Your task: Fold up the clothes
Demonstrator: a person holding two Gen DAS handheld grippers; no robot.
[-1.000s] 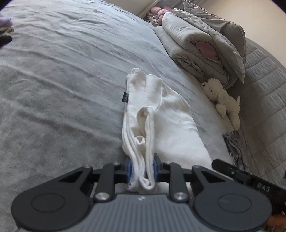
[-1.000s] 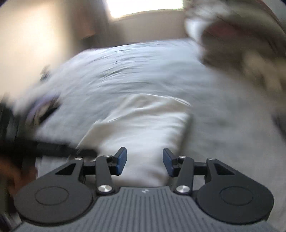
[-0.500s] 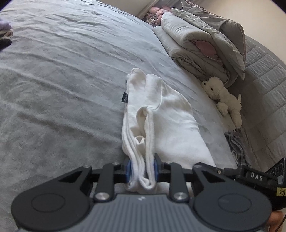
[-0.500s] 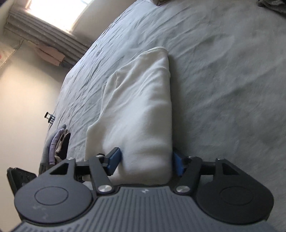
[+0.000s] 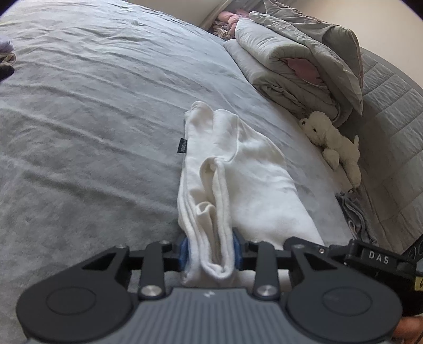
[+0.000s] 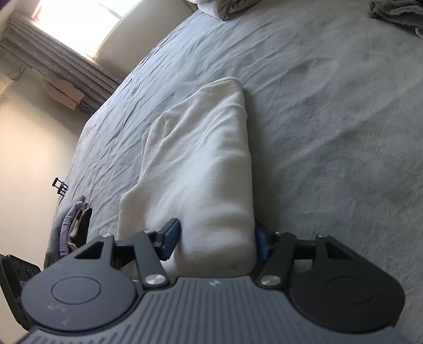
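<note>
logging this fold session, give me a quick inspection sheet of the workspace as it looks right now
Surface: grey bedspread, wrinkled.
Job's things: white garment, folded into a long strip, lying on the bedspread; dark label at its left edge.
Clutter: white plush toy beside the folded duvet; small clothes pile near the far bed edge.
Grippers: left hand-held gripper shut on the near hemmed end of the white garment; right hand-held gripper straddles the thick folded end, pads against both sides.
Cables: nothing seen.
Surroundings: bright window with curtain, plain walls.
</note>
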